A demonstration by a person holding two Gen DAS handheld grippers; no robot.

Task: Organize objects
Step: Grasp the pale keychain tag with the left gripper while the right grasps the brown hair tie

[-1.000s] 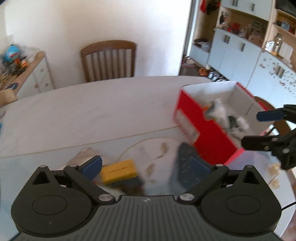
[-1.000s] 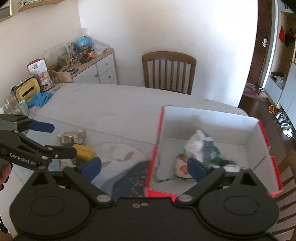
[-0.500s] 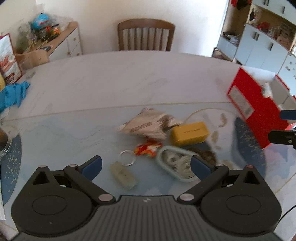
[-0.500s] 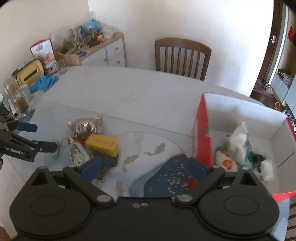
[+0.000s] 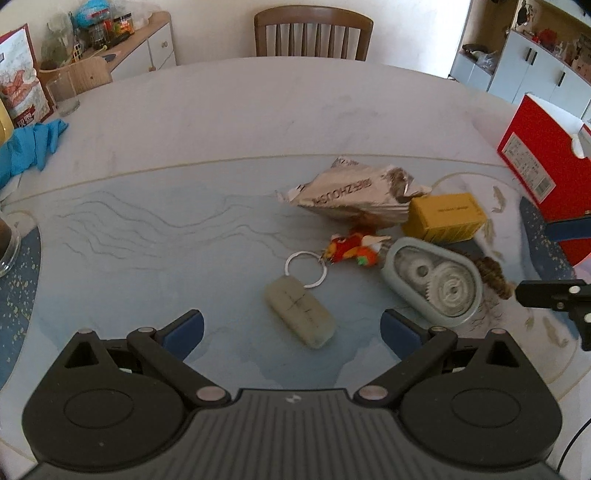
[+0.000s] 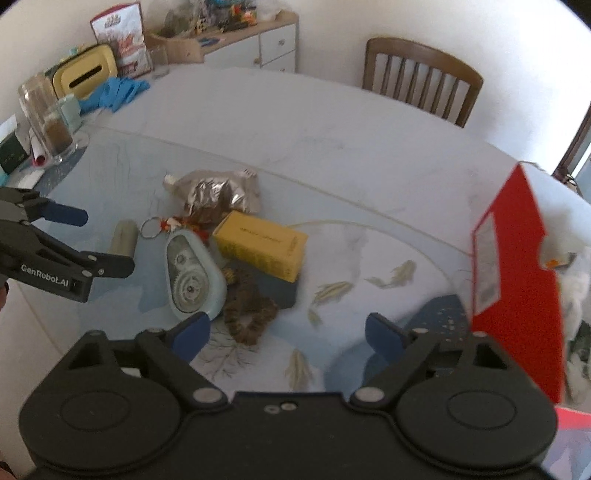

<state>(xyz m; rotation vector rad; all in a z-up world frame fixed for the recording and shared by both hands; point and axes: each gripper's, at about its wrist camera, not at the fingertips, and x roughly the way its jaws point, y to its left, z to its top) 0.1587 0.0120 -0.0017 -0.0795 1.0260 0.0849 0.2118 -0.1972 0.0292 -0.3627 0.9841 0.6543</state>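
Observation:
A small pile lies on the table: a silver foil pouch (image 5: 354,195), a yellow box (image 5: 447,218), a pale teal tape dispenser with gears (image 5: 432,284), a brown scrunchie (image 6: 247,314), and a grey oval fob (image 5: 299,314) on a key ring with a red charm (image 5: 351,251). My left gripper (image 5: 291,328) is open, just short of the fob. My right gripper (image 6: 288,332) is open and empty beside the scrunchie. A red box (image 6: 517,280) with white items inside stands at the right.
A wooden chair (image 5: 314,33) stands behind the table. At the table's left are a blue cloth (image 5: 33,147), a glass jar (image 6: 48,122) and a yellow container (image 6: 85,74). A sideboard with clutter (image 6: 236,40) stands by the wall.
Both grippers swung left, away from the red box and toward the pile. The left gripper has come closer to the fob. Both stayed open.

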